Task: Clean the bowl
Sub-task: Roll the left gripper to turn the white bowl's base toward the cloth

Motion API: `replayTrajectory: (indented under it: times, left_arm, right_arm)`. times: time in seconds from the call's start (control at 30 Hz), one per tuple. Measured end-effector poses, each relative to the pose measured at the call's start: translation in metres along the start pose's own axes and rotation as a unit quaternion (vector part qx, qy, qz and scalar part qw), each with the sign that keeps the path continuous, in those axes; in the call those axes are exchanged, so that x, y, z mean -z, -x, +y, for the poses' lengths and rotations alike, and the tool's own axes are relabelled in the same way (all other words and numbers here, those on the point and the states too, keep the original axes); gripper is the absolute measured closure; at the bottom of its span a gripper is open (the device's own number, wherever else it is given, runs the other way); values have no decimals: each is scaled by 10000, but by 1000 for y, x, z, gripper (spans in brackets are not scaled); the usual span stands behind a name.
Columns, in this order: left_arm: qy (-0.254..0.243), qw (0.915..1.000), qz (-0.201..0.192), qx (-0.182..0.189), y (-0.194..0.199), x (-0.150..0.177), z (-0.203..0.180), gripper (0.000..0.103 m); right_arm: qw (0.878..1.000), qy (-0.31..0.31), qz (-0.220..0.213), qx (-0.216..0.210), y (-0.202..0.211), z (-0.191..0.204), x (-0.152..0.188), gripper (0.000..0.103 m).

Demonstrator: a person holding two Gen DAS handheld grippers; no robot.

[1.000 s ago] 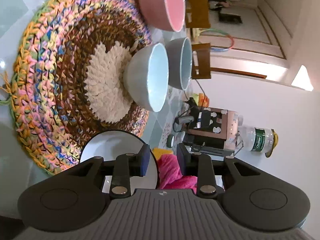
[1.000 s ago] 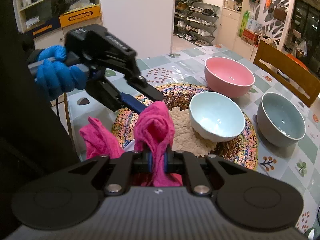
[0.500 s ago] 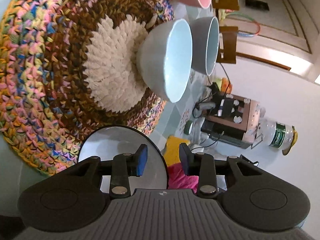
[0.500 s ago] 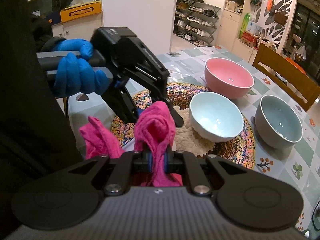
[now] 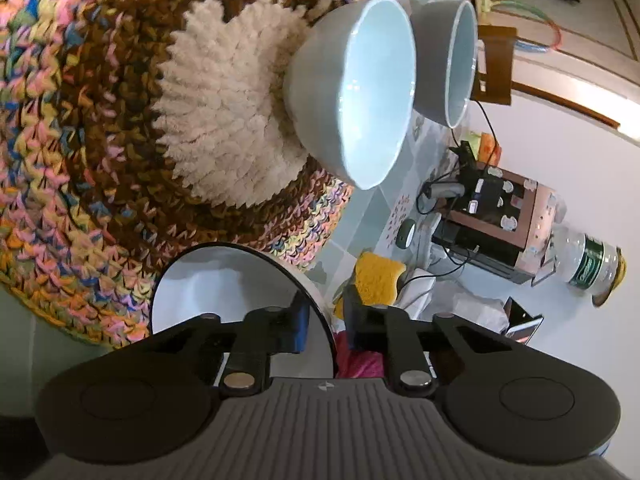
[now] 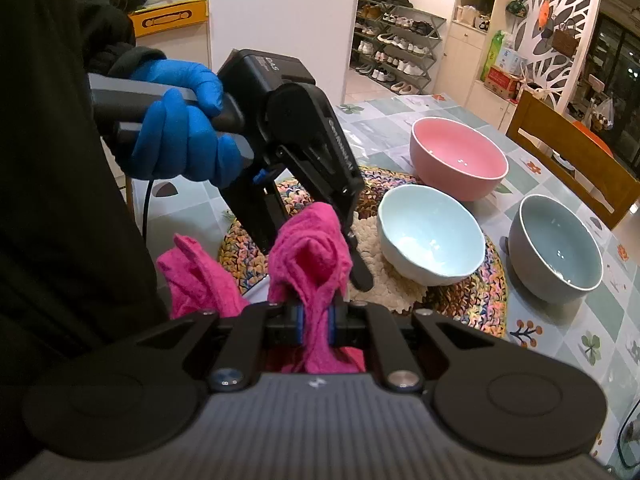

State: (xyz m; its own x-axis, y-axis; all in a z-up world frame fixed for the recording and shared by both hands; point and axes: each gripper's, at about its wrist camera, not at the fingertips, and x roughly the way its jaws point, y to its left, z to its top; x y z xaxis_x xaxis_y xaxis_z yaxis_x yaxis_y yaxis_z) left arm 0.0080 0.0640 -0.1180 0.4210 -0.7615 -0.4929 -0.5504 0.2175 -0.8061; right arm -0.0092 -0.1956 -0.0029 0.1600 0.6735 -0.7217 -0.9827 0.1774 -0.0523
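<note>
My left gripper (image 5: 326, 328) is shut on the rim of a white bowl (image 5: 224, 292) with a dark edge. One finger is inside the bowl and the other outside, and the bowl hangs tilted over the crochet mat (image 5: 80, 120). My right gripper (image 6: 316, 316) is shut on a bunched pink cloth (image 6: 308, 252). In the right wrist view a blue-gloved hand (image 6: 180, 132) holds the left gripper just behind the cloth, which hides the white bowl. A light blue bowl (image 6: 432, 232) stands on the mat (image 6: 480, 304).
A pink bowl (image 6: 460, 152) and a grey bowl (image 6: 560, 248) stand on the tiled tablecloth (image 6: 600, 340) beyond the mat. A wooden chair (image 6: 568, 160) is at the far side. A yellow sponge (image 5: 378, 280), a cabled box (image 5: 492, 220) and a water bottle (image 5: 592, 264) lie past the mat.
The left gripper has carried the white bowl closer over the mat, toward the light blue bowl and the pink cloth. The right gripper has kept its hold and hardly moved.
</note>
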Motion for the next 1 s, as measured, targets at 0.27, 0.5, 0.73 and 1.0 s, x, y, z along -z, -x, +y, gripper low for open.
replayTrajectory:
  times: [0.27, 0.5, 0.73, 1.0]
  left_arm:
    - [-278, 9996, -80, -3, -1, 10, -7, 92]
    - [-557, 9981, -97, 235, 7, 20, -9, 97]
    - [-868, 9955, -192, 316, 11, 23, -16, 97]
    - [-1451, 9887, -85, 377, 2, 31, -34, 98]
  right_arm:
    - [9998, -198, -43, -79, 5, -4, 3, 92]
    - [9961, -844, -190, -171, 21, -22, 8, 92]
    - [9941, -1061, -165, 181, 27, -31, 10, 92]
    - [9896, -1307, -137, 583, 35, -43, 12, 92]
